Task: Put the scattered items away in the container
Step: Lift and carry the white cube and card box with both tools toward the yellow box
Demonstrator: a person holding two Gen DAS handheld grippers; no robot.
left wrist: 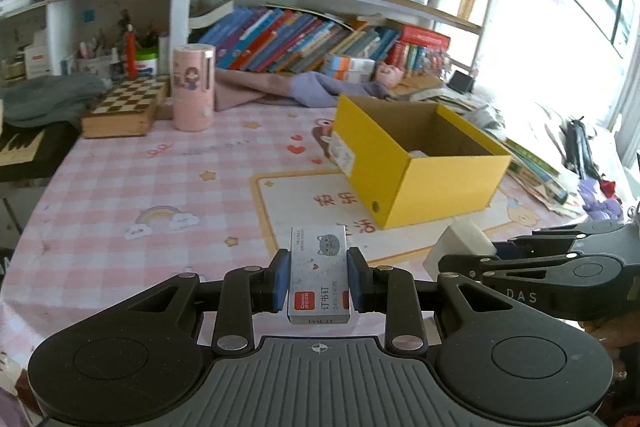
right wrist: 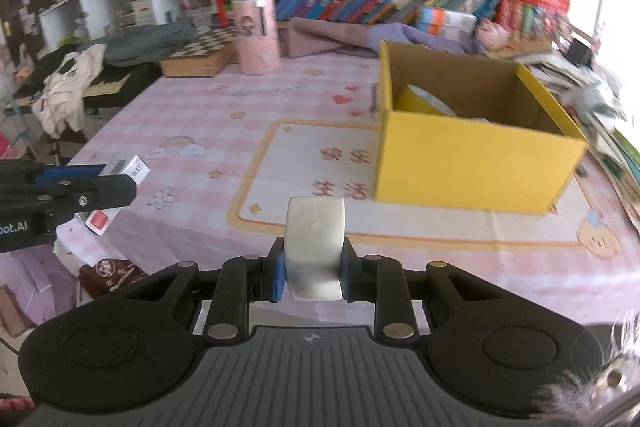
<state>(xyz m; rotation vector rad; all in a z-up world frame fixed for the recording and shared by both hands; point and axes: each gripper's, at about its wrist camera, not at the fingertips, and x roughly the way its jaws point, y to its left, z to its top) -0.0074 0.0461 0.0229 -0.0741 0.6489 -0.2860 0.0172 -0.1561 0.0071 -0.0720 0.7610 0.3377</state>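
Both loads are mid-carry: the left tool [left wrist: 319, 279] clamps a staple box [left wrist: 319, 273], the right tool [right wrist: 313, 273] a white block [right wrist: 315, 247], and next each must clear the yellow box [right wrist: 472, 163] rim at one o'clock.

Your blue pads [left wrist: 281, 277] flanked a grey-white staple box [left wrist: 319, 273] with a red label. At one o'clock stood the yellow box [left wrist: 420, 183] on pink-checked cloth [left wrist: 160, 187]. Your other pads held a plain white block [right wrist: 315, 247].

Staple box, white block, yellow box

Staple box [left wrist: 319, 273] and white block [right wrist: 315, 251] both clamped, lifted above table; open yellow box [left wrist: 416, 163] upright ahead.
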